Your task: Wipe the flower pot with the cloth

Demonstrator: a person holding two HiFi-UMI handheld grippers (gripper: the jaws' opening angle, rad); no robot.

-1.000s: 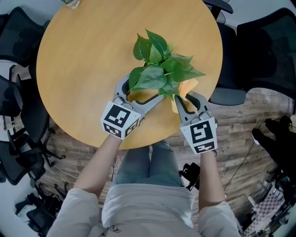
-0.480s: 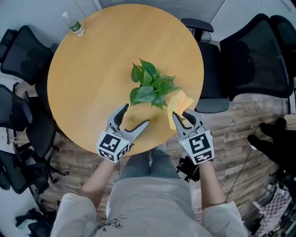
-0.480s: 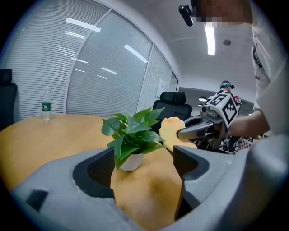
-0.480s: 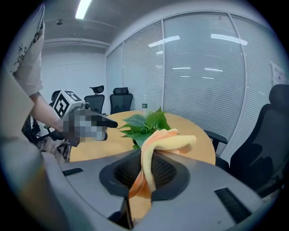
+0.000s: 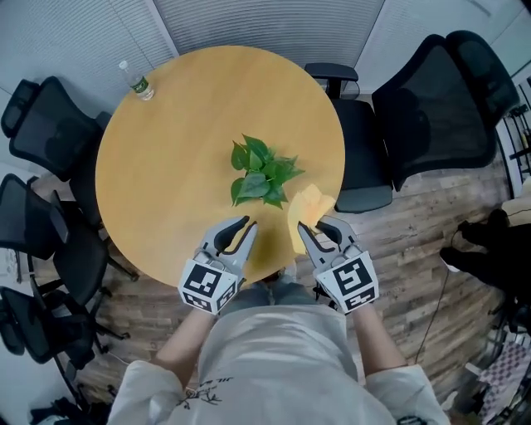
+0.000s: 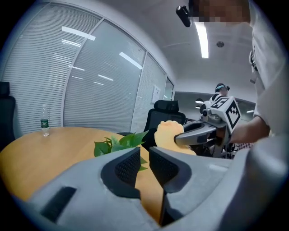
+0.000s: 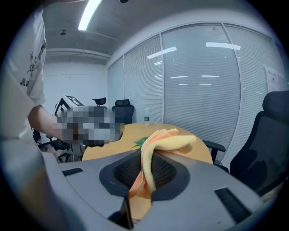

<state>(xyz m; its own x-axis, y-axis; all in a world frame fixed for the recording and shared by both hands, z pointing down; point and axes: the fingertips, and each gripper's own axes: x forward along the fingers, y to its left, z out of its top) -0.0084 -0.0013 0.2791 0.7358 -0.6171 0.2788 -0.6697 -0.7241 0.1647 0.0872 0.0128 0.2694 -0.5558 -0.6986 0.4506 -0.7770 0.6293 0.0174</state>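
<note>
At your far left, black office chairs (image 5: pixel 43 124) crowd the rim of the round wooden table (image 5: pixel 158 174), and a clear water bottle (image 5: pixel 136 80) with a green label stands upright near the table's far left edge. The tabletop is a plain, pale honey-coloured wood. Behind it runs a wall of glass panels with closed white blinds (image 5: pixel 265 23).

Your left gripper (image 5: pixel 242 226) is held over the near edge of the table. Its jaws have just been closing, and only a narrow slit now shows between the pads, with nothing in it.

The plant (image 5: pixel 261 170) stands a little right of the table's centre, apart from both grippers. From above, its green leaves cover the flower pot, so the pot itself can't be seen.

The yellow cloth (image 5: pixel 305 209) hangs just beside the plant's near right leaves, and you can't tell from above whether it touches them. Your right gripper (image 5: pixel 316 229) has its pads pressed together on a fold of the cloth, and the rest bunches up over the jaw tips.

Further right, two more black chairs (image 5: pixel 444 104) stand by the table on a grey-brown plank floor (image 5: pixel 431 249). Dark gear and cables (image 5: pixel 489 249) lie at the far right.
</note>
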